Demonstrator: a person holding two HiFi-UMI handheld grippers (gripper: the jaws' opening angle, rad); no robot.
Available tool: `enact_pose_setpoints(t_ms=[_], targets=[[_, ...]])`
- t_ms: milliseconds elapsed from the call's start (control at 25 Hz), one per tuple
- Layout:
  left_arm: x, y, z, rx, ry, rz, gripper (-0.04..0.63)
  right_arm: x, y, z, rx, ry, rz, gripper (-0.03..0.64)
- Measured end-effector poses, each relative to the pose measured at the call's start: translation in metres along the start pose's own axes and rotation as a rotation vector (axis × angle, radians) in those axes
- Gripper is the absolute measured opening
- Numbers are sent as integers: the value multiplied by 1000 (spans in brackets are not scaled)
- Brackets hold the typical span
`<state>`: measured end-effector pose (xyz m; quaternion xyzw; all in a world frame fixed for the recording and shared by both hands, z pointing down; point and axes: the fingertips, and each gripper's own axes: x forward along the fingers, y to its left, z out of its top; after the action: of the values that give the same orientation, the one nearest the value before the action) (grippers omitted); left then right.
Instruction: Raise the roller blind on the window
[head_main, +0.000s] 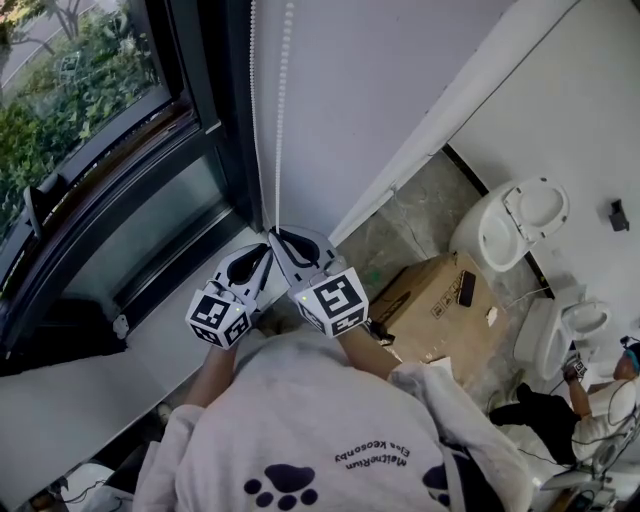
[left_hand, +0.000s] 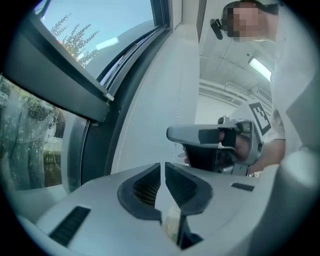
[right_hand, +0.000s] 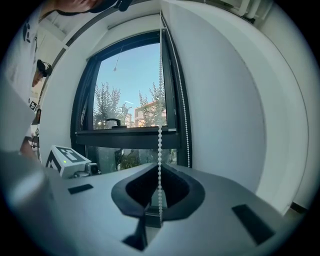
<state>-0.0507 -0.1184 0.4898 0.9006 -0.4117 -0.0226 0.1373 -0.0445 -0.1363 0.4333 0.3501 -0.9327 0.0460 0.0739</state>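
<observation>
A white bead chain hangs in two strands beside the dark window frame. My right gripper is shut on one strand, and in the right gripper view the chain runs straight down between its pads; the other strand hangs free by the frame. My left gripper sits just left of it, close to the chain. In the left gripper view its jaws stand slightly apart with nothing between them, and the right gripper shows just beyond. I cannot make out the blind's fabric.
The window sill lies below the glass. On the floor to the right stand a cardboard box and a white toilet. A person sits at the far lower right. A window handle sticks up behind the glass.
</observation>
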Motion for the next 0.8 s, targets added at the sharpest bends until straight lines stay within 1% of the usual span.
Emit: enact_pose_setpoints(t_ms=[80, 200, 360, 480, 560, 600, 720, 800], targets=[[-1, -2, 10, 12, -3, 8, 8, 0, 0, 1, -2, 1, -3, 18], [-3, -4, 23, 24, 1, 20, 8, 1, -1, 2, -8, -1, -10, 18], [-4, -8, 43, 45, -14, 56, 8, -1, -4, 7, -23, -9, -27, 18], [-2, -12, 55, 68, -25, 74, 8, -2, -8, 11, -45, -16, -56, 23], [-1, -14, 58, 66, -26, 80, 8, -5, -13, 15, -55, -26, -87, 99], [-2, -15, 60, 64, -27, 86, 8, -8, -15, 18, -56, -33, -104, 118], [-5, -13, 66, 79, -35, 121, 8, -18, -22, 25, -60, -58, -157, 120], [-8, -11, 74, 97, -54, 154, 8, -28, -26, 29, -61, -73, -194, 120]])
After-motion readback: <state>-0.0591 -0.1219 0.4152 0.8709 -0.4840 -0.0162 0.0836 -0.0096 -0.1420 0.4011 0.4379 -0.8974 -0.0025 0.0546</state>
